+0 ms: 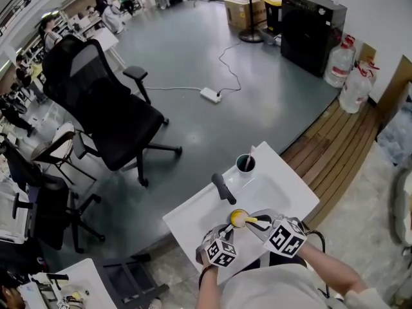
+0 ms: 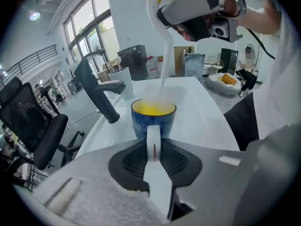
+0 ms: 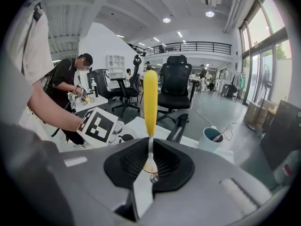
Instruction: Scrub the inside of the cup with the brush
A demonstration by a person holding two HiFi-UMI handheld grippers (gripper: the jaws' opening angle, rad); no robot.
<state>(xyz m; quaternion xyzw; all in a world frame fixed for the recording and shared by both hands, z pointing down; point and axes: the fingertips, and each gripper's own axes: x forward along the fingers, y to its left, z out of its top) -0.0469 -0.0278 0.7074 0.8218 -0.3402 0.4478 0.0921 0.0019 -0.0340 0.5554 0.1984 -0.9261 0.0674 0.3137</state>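
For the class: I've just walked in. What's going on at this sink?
A person works over a white sink with a gripper in each hand. The left gripper has its jaws shut on the handle of a blue cup, yellow inside, held beside the faucet. The right gripper has its jaws shut on a brush, whose white end reaches down into the cup. Scrubbing appears under way.

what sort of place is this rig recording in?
Probably an open-plan office or lab hall, not a kitchen: black mesh office chairs, a railed mezzanine, and large clear water jugs. The white sink unit stands free in the open.
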